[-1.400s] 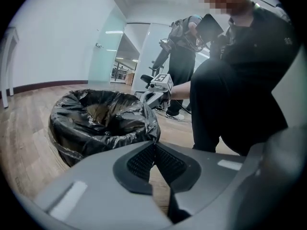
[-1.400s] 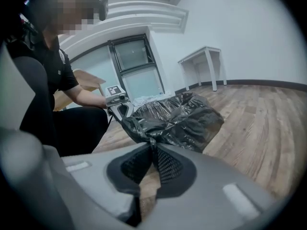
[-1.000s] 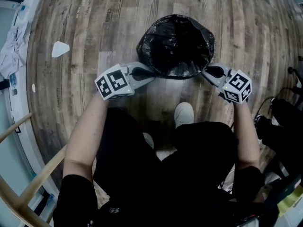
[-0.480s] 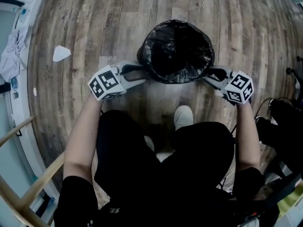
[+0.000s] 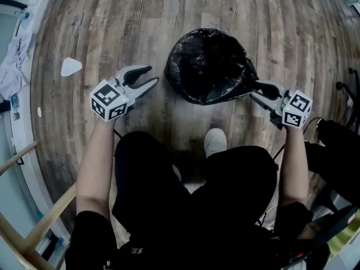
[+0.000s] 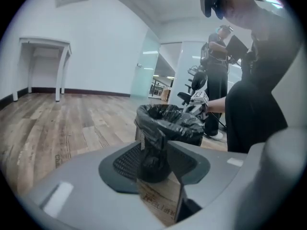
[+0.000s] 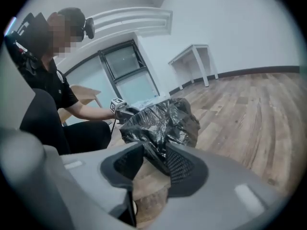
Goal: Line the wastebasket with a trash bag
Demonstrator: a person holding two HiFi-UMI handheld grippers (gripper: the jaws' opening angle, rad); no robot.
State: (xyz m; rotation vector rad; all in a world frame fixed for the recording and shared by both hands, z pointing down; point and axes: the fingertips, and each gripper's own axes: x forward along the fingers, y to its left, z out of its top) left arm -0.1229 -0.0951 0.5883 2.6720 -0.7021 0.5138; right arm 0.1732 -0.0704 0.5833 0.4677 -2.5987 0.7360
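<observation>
The wastebasket stands on the wood floor with a black trash bag over its rim. My left gripper is off to its left, clear of the bag, its jaws open and bare. In the left gripper view the basket shows beyond the gap of the left gripper. My right gripper is at the bag's right edge. In the right gripper view a fold of bag hangs between the parted jaws of the right gripper. Both grippers' jaws have just been opening.
A white scrap lies on the floor to the left, past it some white cloth. A wooden rail crosses the lower left. My shoe is just before the basket. A white table stands by the far wall.
My left gripper has let go of the bag's rim, opened and swung away to the left. The right gripper's jaws have parted at the bag's right edge and it has shifted slightly right.
</observation>
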